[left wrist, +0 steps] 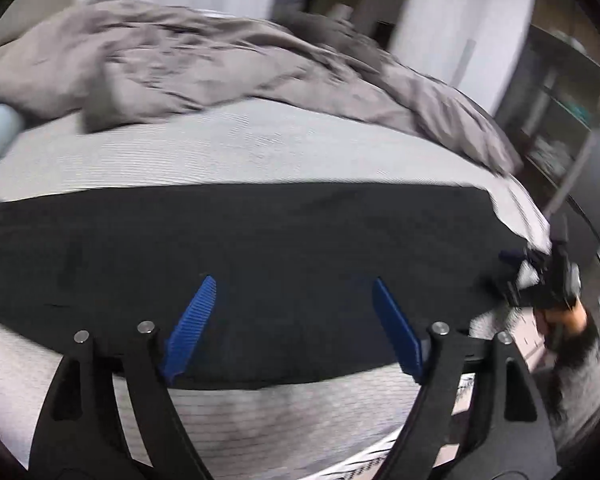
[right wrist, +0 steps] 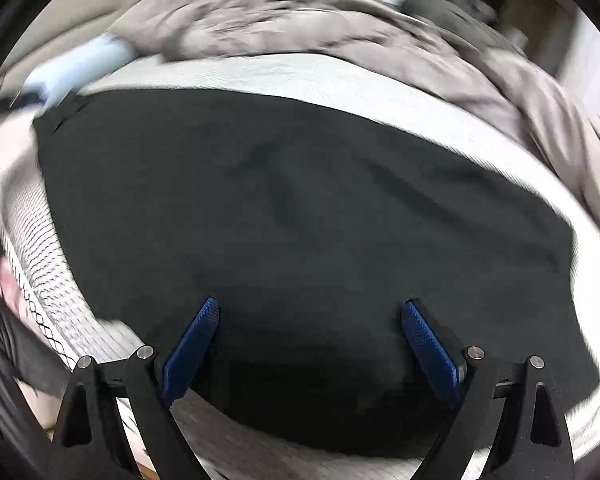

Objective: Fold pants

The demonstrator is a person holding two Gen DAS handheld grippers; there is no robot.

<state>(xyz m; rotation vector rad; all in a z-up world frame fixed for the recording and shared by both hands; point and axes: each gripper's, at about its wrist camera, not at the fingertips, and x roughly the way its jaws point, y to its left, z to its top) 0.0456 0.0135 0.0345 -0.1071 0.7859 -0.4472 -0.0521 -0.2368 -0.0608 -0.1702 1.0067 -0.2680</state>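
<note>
Black pants (left wrist: 260, 264) lie flat across a light grey striped bed sheet (left wrist: 220, 148); in the right wrist view the pants (right wrist: 300, 208) fill the middle. My left gripper (left wrist: 294, 284) is open, its blue pads (left wrist: 192, 320) spread above the pants' near edge, holding nothing. My right gripper (right wrist: 312, 308) is open above the pants' near edge, empty. The right gripper also shows in the left wrist view (left wrist: 512, 276) at the pants' right end, held by a hand; it is blurred there.
A crumpled grey duvet (left wrist: 220, 64) covers the far half of the bed. A light blue pillow (right wrist: 76, 68) lies at the far left. Dark shelving (left wrist: 560, 120) stands to the right of the bed. The bed's near edge (right wrist: 40, 312) is at the lower left.
</note>
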